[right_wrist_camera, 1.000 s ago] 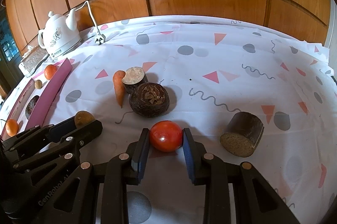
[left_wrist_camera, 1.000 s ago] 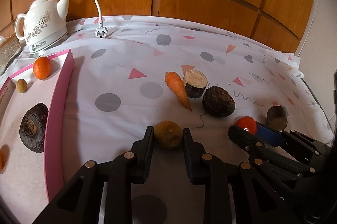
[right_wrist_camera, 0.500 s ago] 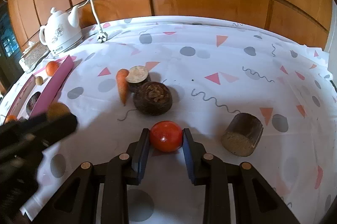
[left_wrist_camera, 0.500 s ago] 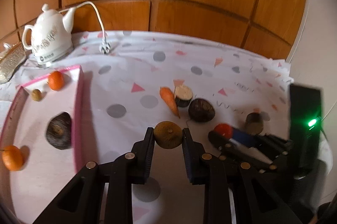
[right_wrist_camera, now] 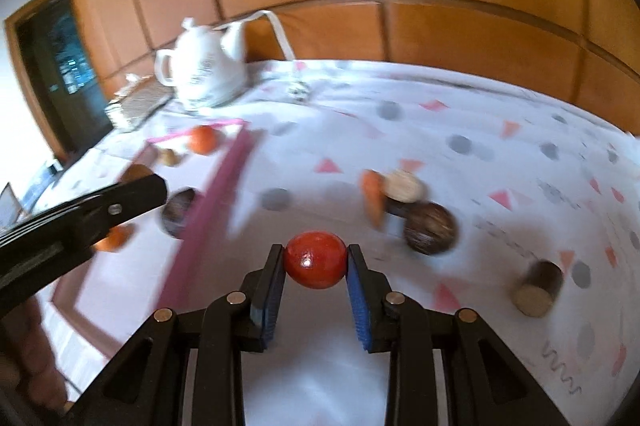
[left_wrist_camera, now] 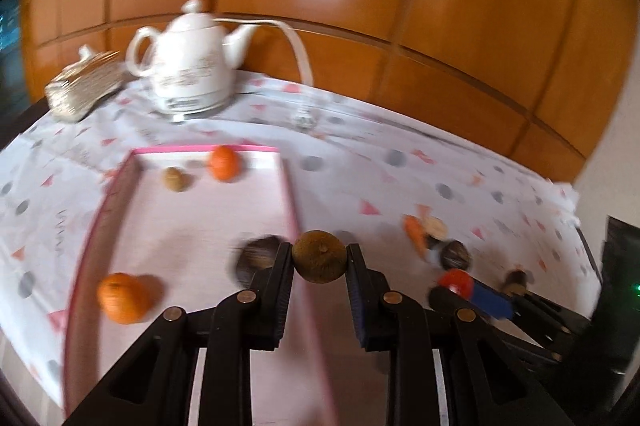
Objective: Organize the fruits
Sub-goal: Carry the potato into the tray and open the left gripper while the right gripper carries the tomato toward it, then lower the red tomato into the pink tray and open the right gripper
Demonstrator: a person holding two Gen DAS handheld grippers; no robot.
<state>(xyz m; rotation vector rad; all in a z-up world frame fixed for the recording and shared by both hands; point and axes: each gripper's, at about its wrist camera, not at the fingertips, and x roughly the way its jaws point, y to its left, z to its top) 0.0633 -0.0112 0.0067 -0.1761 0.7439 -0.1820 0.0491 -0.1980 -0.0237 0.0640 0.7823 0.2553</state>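
Observation:
My left gripper (left_wrist_camera: 319, 262) is shut on a round brown fruit (left_wrist_camera: 319, 257) and holds it in the air over the right wall of the pink tray (left_wrist_camera: 291, 194). In the tray lie two oranges (left_wrist_camera: 224, 163) (left_wrist_camera: 123, 297), a small brown fruit (left_wrist_camera: 174, 179) and a dark round fruit (left_wrist_camera: 258, 255). My right gripper (right_wrist_camera: 315, 266) is shut on a red tomato (right_wrist_camera: 315, 259), lifted above the cloth just right of the tray (right_wrist_camera: 224, 182). The left gripper (right_wrist_camera: 132, 192) reaches over the tray in the right wrist view.
On the patterned cloth to the right lie a carrot (right_wrist_camera: 373, 196), a cut root piece (right_wrist_camera: 404, 186), a dark round fruit (right_wrist_camera: 430, 228) and a brown cylinder piece (right_wrist_camera: 536, 288). A white kettle (left_wrist_camera: 188, 62) with cord and a woven box (left_wrist_camera: 86, 88) stand at the back.
Both grippers rose and swung left toward the pink tray with their fruits. The left one now hangs over the tray's right wall. Both views are blurred by motion.

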